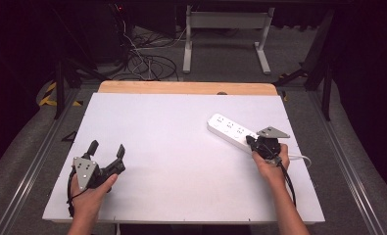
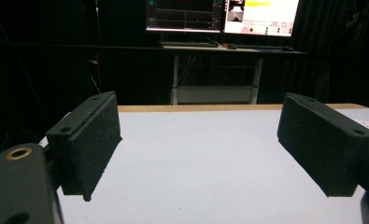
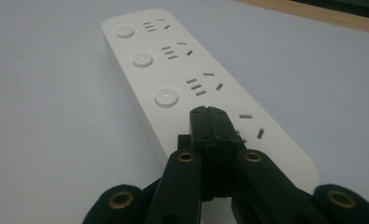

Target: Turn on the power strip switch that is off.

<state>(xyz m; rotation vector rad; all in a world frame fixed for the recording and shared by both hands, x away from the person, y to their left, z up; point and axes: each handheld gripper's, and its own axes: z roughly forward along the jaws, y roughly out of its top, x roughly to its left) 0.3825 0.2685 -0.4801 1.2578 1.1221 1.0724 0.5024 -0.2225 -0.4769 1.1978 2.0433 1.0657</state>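
A white power strip (image 1: 228, 129) lies slanted on the right part of the white tabletop (image 1: 181, 161), with round buttons beside its sockets (image 3: 173, 70). My right gripper (image 1: 250, 141) is shut, its joined tips (image 3: 209, 113) resting on the strip's top at the end nearer me, beside the third round button (image 3: 166, 97). Nothing sits between its jaws. My left gripper (image 1: 107, 148) rests at the left front of the table, held in a hand, far from the strip. It stands open (image 2: 201, 140) with only bare tabletop between the black pads (image 2: 91, 140).
A wooden strip (image 1: 186, 87) borders the table's far edge. The power strip's white cord (image 1: 301, 158) trails off toward the right edge. Beyond the table are a white desk frame (image 1: 225, 29) and floor cables (image 1: 147, 63). Monitors (image 2: 219, 14) glow farther back.
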